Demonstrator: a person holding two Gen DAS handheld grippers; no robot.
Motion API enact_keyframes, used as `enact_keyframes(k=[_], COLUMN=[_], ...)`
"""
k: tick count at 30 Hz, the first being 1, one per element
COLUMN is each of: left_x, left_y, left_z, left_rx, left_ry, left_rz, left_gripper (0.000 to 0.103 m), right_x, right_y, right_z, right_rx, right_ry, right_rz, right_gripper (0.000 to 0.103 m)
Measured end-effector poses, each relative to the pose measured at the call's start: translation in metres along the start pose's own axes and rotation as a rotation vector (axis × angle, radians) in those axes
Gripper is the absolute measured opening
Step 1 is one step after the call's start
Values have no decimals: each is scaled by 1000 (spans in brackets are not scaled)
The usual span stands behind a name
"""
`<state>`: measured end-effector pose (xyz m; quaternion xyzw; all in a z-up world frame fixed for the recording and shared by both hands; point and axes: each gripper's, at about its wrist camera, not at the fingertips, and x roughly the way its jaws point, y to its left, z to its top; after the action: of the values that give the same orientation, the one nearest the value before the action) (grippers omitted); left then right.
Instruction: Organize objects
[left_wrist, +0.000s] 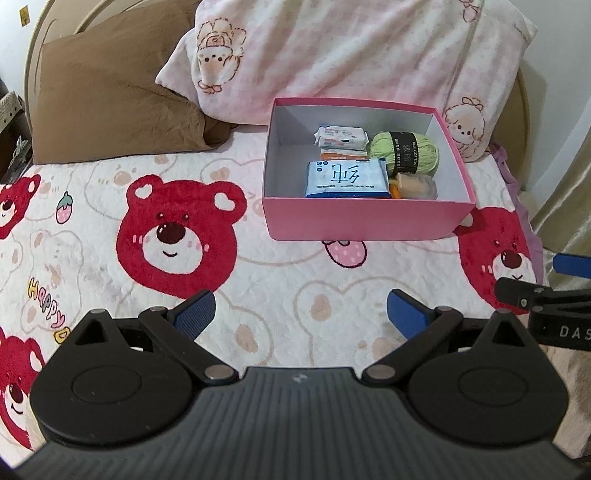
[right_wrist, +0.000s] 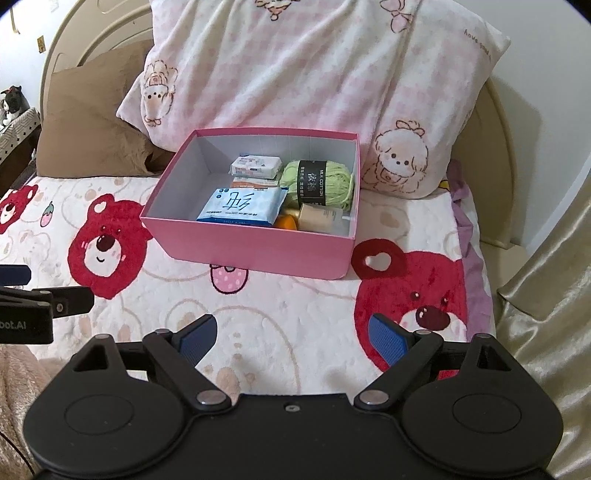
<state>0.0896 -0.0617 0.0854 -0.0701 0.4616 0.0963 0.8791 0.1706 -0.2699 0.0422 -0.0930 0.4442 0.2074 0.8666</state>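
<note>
A pink box (left_wrist: 365, 218) (right_wrist: 255, 247) stands on the bear-print blanket. Inside lie a blue tissue pack (left_wrist: 347, 179) (right_wrist: 242, 206), a green yarn ball (left_wrist: 406, 151) (right_wrist: 317, 181), a small white wipes pack (left_wrist: 341, 137) (right_wrist: 255, 166), a beige bottle (left_wrist: 415, 186) (right_wrist: 323, 218) and something orange (right_wrist: 286, 222). My left gripper (left_wrist: 301, 317) hovers open over the blanket, short of the box, with nothing between its blue pads. My right gripper (right_wrist: 291, 338) is open too, empty, near the box's front right corner. Each gripper shows at the edge of the other's view.
A pink-and-white cartoon pillow (left_wrist: 351, 55) (right_wrist: 314, 74) leans behind the box, and a brown pillow (left_wrist: 110, 99) (right_wrist: 92, 122) lies to its left. The bear-print blanket (left_wrist: 177, 236) (right_wrist: 295, 295) covers the bed. A gold curtain (right_wrist: 554, 295) hangs at the right.
</note>
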Motion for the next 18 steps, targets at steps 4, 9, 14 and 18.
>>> enact_keyframes(k=[4, 9, 14, 18], left_x=[0, 3, 5, 7], left_y=[2, 3, 5, 7], left_z=[0, -1, -3, -6], left_rx=[-4, 7, -12, -18], left_ry=[-5, -2, 1, 9], left_rz=[14, 27, 11, 15], left_gripper=[101, 101, 101, 101], right_x=[2, 4, 6, 6], right_y=[2, 5, 6, 8], right_z=[-1, -1, -2, -3], right_rx=[-10, -14, -22, -17], right_ry=[7, 15, 27, 34], right_rz=[-11, -14, -19, -25], right_gripper=[92, 92, 92, 92])
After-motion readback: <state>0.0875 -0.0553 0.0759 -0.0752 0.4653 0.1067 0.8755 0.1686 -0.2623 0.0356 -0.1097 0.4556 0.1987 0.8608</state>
